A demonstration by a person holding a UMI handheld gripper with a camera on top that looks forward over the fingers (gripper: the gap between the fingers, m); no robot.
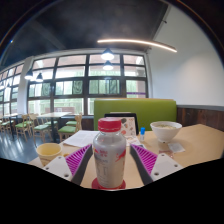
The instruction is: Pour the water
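I am holding my gripper (109, 160) closed on the capped water bottle (109, 150), both pads pressing its sides, upright over the table (195, 145). No pouring is happening yet; the white bowl (166, 130) far right and yellow bowl (48, 151) left are waiting.

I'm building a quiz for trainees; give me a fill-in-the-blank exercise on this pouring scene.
1. The bottle stands between the gripper's two ____.
2. The bottle's cap is ____ in colour.
3. Beyond the bottle to the right, a white ____ sits on the table.
4. The bowl to the left is ____ in colour.

Missing words: jaws; red; bowl; yellow
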